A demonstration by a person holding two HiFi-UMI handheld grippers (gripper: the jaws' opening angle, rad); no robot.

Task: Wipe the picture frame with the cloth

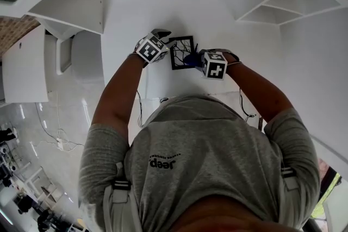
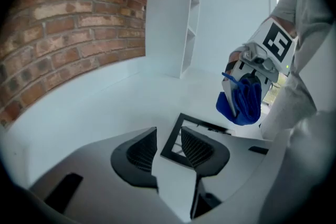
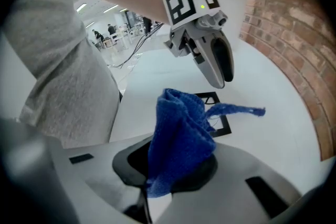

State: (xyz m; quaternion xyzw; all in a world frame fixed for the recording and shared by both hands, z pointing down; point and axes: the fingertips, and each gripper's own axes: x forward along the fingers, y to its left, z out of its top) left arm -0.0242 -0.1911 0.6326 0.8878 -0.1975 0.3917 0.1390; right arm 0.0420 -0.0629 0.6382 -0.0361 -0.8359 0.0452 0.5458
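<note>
your left tool [image 2: 168, 135] hung over the desk [image 1: 136, 13] with its jaws partly apart, pinching nothing, a corner of the picture frame [image 1: 182, 52] showing just past its right pad. your right tool [image 3: 170, 162] was clamped tight on the blue cloth [image 3: 181, 136], which was bunched up with one loose strip trailing off. the black-edged frame lay flat between both tools, well in from the desk's far edge by the brick wall [image 2: 63, 34].

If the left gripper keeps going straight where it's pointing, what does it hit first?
Probably the picture frame lying on the table: its corner shows between the open jaws of the left gripper, though depth is unclear.
</note>
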